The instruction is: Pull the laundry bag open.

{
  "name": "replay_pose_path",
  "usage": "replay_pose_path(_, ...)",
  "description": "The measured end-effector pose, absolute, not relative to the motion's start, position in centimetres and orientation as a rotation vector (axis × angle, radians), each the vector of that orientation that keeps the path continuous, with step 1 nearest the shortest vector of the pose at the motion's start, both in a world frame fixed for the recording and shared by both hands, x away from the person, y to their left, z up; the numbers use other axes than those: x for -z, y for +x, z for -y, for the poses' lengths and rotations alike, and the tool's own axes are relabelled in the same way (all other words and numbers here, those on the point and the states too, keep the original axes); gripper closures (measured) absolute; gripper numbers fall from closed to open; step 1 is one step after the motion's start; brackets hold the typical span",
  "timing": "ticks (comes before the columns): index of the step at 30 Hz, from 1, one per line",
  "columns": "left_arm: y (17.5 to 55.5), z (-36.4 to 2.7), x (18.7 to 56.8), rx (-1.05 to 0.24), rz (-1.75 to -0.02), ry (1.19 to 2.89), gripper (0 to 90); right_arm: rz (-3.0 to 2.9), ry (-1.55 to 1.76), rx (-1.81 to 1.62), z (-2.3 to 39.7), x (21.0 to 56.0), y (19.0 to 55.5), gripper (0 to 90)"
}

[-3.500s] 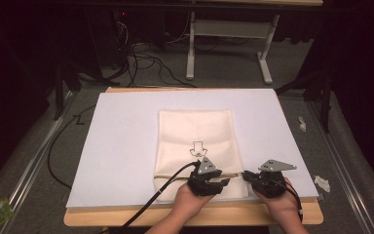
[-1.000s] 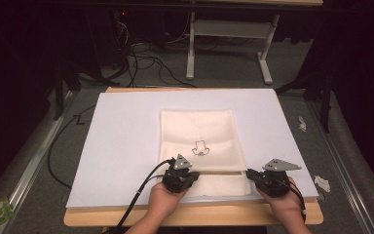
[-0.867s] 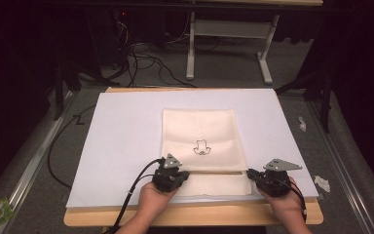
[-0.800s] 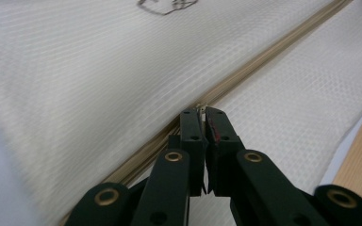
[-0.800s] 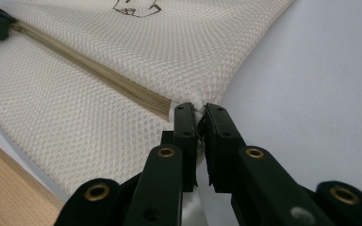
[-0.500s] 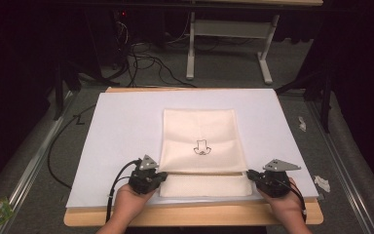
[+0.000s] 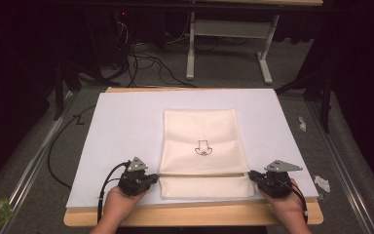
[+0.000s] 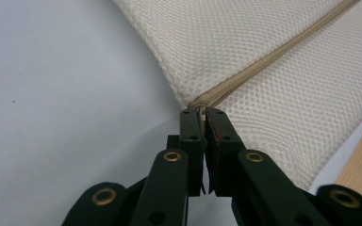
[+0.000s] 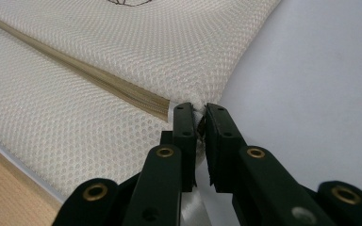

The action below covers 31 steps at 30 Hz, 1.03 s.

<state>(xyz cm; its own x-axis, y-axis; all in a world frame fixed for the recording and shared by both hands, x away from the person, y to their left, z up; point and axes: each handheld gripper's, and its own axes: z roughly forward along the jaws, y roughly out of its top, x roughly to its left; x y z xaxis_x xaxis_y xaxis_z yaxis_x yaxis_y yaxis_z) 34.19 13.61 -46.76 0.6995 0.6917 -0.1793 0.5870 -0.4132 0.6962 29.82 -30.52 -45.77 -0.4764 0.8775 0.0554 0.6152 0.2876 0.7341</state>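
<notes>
The left gripper (image 7: 152, 178) has travelled leftward along the zipper from the middle of the cream mesh zippered bag (image 7: 202, 141) to its left edge; its jaws are clamped on the zipper pull (image 8: 201, 112). The right gripper (image 7: 253, 175) pinches the bag's right edge at the zipper end. The bag lies flat on the white sheet (image 7: 126, 126), between both grippers. A small black outline drawing (image 7: 202, 148) marks the bag; no text is legible.
</notes>
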Motion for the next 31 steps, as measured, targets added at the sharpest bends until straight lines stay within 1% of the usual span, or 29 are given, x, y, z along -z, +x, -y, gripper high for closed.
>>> replay_pose_path(2,34.2,-13.8,46.7,-0.183,-0.977,2.116,82.5,-2.205,1.346,-1.010,30.5,45.9,29.8,82.5)
replay_pose_path(3,34.3,-14.0,46.6,-0.190,-0.983,2.098,77.7,-2.209,1.319,-1.026,30.6,46.1,29.8,76.4)
replay_pose_path(4,34.4,-14.6,46.5,-0.192,-0.994,2.044,71.7,-2.206,1.305,-1.047,30.7,46.0,29.7,70.5)
replay_pose_path(5,34.4,-14.6,46.5,-0.192,-0.994,2.044,65.2,-2.206,1.305,-1.047,30.7,46.0,29.7,70.5)
replay_pose_path(6,34.6,-15.1,46.3,-0.211,-1.000,1.996,60.6,-2.180,1.270,-1.092,31.0,45.8,29.6,56.2)
replay_pose_path(7,34.6,-15.1,46.3,-0.211,-1.000,1.996,57.0,-2.180,1.270,-1.092,31.0,45.8,29.6,56.2)
replay_pose_path(8,34.6,-15.5,46.2,-0.231,-0.999,1.976,57.0,-2.159,1.255,-1.098,31.3,45.7,29.6,50.5)
replay_pose_path(9,34.6,-15.8,46.0,-0.256,-0.993,1.956,51.9,-2.102,1.263,-1.095,31.9,45.6,29.7,36.1)
replay_pose_path(10,34.5,-16.5,45.4,-0.344,-0.980,1.925,48.6,-2.069,1.297,-1.086,32.3,45.4,29.7,30.8)
replay_pose_path(12,34.4,-17.4,44.9,-0.452,-0.978,1.915,38.3,-2.006,1.342,-1.076,33.5,45.2,29.9,24.1)
replay_pose_path(13,34.3,-18.0,44.7,-0.504,-0.983,1.924,32.4,-1.974,1.370,-1.075,34.2,45.0,30.0,23.4)
replay_pose_path(14,34.3,-18.0,44.7,-0.504,-0.983,1.924,27.7,-1.974,1.370,-1.075,34.2,45.0,30.0,23.4)
replay_pose_path(15,34.3,-18.6,44.7,-0.552,-0.999,1.939,27.7,-1.945,1.387,-1.080,35.0,44.8,30.0,22.7)
replay_pose_path(16,34.1,-19.9,44.9,-0.606,-1.044,1.966,21.8,-1.890,1.425,-1.086,36.6,44.6,29.9,21.0)
replay_pose_path(18,34.1,-21.3,45.1,-0.574,-1.088,1.925,15.3,-1.850,1.446,-1.098,38.1,44.5,29.7,18.9)
replay_pose_path(20,34.1,-22.2,45.0,-0.541,-1.139,1.866,12.6,-1.823,1.468,-1.111,39.0,44.4,29.4,17.1)
replay_pose_path(23,34.2,-22.3,44.9,-0.553,-1.151,1.827,10.9,-1.820,1.457,-1.113,39.1,44.4,29.3,16.8)
replay_pose_path(31,34.1,-21.6,45.0,-0.572,-1.124,1.867,10.0,-1.861,1.408,-1.105,38.0,44.5,29.6,16.5)
